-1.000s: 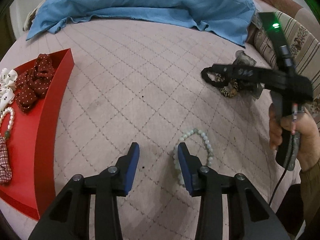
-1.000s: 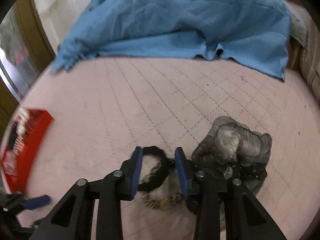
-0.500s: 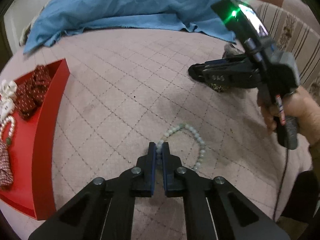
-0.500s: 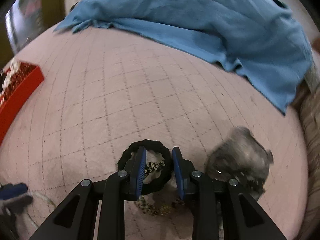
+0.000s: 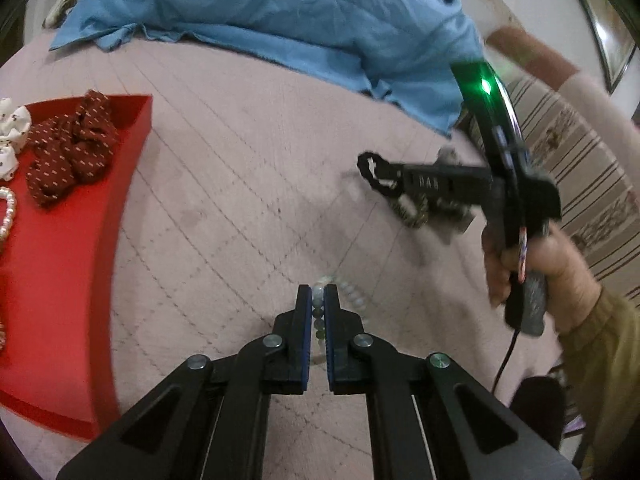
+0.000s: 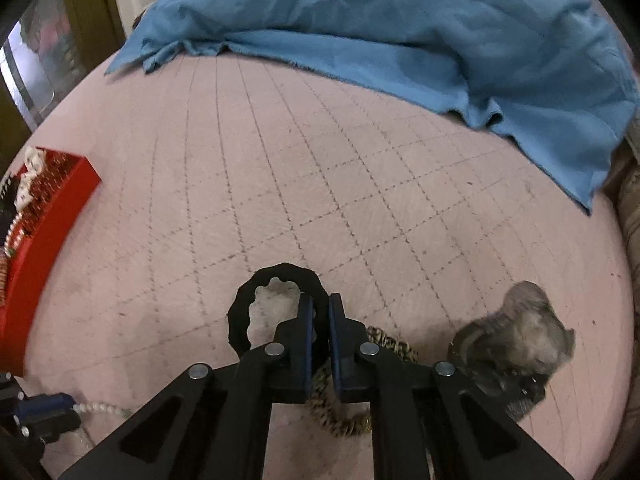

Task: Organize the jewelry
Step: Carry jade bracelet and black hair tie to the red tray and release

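Note:
My left gripper (image 5: 318, 292) is shut on a pale green bead bracelet (image 5: 352, 294), which hangs from the jaws above the pink quilted cover. My right gripper (image 6: 318, 304) is shut on a black hair tie (image 6: 248, 300) and holds it just above the cover; it also shows in the left wrist view (image 5: 380, 174). A leopard-print scrunchie (image 6: 344, 416) lies under the right gripper. A grey scrunchie (image 6: 516, 336) lies to its right. The red tray (image 5: 80, 248) at the left holds a dark red scrunchie (image 5: 72, 152), a pearl bracelet (image 5: 8, 216) and white pieces (image 5: 12, 128).
A blue cloth (image 6: 400, 12) covers the far side of the bed. A striped cushion (image 5: 580, 168) lies at the right edge. The person's right hand (image 5: 536, 256) grips the right gripper's handle.
My right gripper shut on the black hair tie and lifted it off the leopard scrunchie. My left gripper shut on the bead bracelet and raised it, and turned a little toward the tray.

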Tool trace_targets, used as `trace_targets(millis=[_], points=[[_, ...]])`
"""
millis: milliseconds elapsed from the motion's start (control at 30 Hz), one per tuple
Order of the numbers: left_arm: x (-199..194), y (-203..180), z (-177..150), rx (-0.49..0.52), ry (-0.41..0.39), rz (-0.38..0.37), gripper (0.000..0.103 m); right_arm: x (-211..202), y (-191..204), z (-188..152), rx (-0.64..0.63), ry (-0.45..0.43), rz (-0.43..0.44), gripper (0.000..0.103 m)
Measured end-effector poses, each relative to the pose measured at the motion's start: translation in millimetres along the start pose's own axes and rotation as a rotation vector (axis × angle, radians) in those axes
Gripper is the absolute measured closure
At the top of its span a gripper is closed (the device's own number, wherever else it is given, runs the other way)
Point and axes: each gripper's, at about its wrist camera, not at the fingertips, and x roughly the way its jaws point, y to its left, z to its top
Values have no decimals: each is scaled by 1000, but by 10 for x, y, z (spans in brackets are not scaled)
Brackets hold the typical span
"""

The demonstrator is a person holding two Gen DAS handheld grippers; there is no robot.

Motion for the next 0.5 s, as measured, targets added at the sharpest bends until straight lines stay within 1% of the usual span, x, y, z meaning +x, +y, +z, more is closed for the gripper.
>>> trace_targets(millis=[100, 233, 367, 433, 500], points=[[-223, 82, 59, -31, -42, -30, 98, -222, 88, -2, 11, -34, 1, 95], [-550, 230, 106, -68, -105, -50, 98, -521, 320, 49, -17, -74, 3, 95], [-925, 428, 98, -107, -173, -46, 98, -727, 605, 92, -46, -97, 36, 95], [-1033, 544, 74, -134, -189, -40, 98, -795, 760, 104, -56, -105, 61, 95], [-1118, 711, 33, -175, -195, -17, 98, -859, 954, 104, -68, -110, 88, 95]])
